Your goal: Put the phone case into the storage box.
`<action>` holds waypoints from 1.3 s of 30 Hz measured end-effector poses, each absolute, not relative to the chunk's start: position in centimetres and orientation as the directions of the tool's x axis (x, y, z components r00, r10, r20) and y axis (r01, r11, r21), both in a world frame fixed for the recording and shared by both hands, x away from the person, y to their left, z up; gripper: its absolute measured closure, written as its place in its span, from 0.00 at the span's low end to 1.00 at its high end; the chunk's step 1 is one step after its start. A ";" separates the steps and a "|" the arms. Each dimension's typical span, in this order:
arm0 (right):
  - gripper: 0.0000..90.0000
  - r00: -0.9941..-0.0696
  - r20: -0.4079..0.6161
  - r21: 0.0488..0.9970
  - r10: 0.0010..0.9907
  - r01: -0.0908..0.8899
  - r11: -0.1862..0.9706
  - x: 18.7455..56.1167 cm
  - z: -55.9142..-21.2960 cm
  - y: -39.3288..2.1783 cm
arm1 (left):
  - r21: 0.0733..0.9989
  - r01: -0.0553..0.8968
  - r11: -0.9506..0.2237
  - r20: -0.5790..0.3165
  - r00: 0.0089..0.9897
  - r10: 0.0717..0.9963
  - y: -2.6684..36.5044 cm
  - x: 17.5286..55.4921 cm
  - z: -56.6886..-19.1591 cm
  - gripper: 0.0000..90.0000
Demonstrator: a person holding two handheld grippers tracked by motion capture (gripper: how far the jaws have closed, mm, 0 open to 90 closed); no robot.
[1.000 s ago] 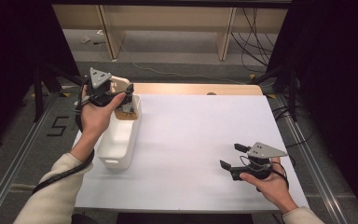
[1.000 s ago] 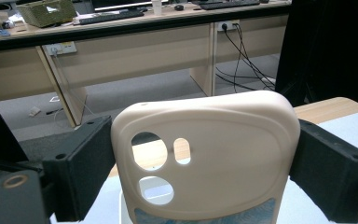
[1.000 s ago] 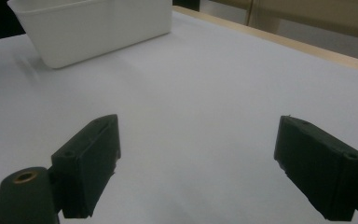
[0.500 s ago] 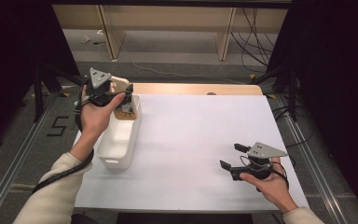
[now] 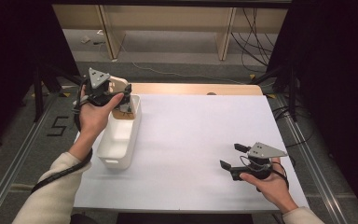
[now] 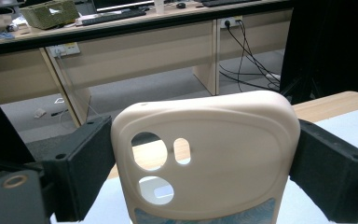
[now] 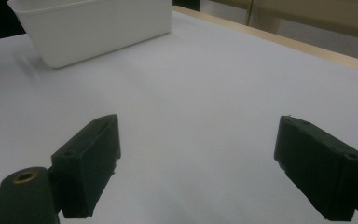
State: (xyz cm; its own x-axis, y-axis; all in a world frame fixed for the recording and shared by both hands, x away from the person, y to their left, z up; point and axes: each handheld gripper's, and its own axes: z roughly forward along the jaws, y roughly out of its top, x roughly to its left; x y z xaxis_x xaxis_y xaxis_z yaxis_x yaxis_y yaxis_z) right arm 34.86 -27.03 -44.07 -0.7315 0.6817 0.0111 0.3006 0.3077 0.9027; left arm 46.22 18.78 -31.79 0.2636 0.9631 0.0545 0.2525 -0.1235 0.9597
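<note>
A cream phone case (image 6: 205, 154) with camera cut-outs stands upright between the two black jaws of my left gripper (image 6: 200, 168), which press on its two sides. From above, the left gripper (image 5: 121, 93) holds the case (image 5: 116, 84) over the far end of a white bin (image 5: 119, 135) at the table's left. My right gripper (image 5: 230, 156) rests low over the white table (image 5: 191, 135) at the front right, jaws wide apart with nothing between them. In the right gripper view the gripper (image 7: 196, 168) faces the bin (image 7: 93, 28) across bare table.
Brown and dark items lie in the bin's far end (image 5: 123, 109). A wooden strip (image 5: 196, 88) runs along the table's far edge. Beyond stand desks (image 6: 135, 51) and loose cables (image 5: 256, 32) on the floor. Metal rails (image 5: 317, 158) flank the table.
</note>
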 end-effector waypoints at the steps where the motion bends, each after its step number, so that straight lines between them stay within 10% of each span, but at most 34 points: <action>1: 0.17 -0.731 0.011 0.903 0.682 0.300 0.308 34.9 -44.1 -27.0 | 0.959 0.252 -0.126 0.057 0.263 0.963 18.8 46.3 -31.8 0.12; 39: 0.17 -0.728 0.014 0.902 0.685 0.304 0.305 34.9 -44.1 -27.1 | 0.954 0.257 -0.153 0.085 0.257 0.963 19.2 47.2 -32.6 0.12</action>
State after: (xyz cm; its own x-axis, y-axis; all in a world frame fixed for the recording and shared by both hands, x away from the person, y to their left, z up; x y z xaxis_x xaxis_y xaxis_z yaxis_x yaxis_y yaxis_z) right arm 34.94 -27.07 -44.13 -0.7284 0.6850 0.0138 0.3042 0.3054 0.9023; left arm 47.20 19.21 -32.56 0.2573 0.9626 0.0851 0.2567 -0.1530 0.9543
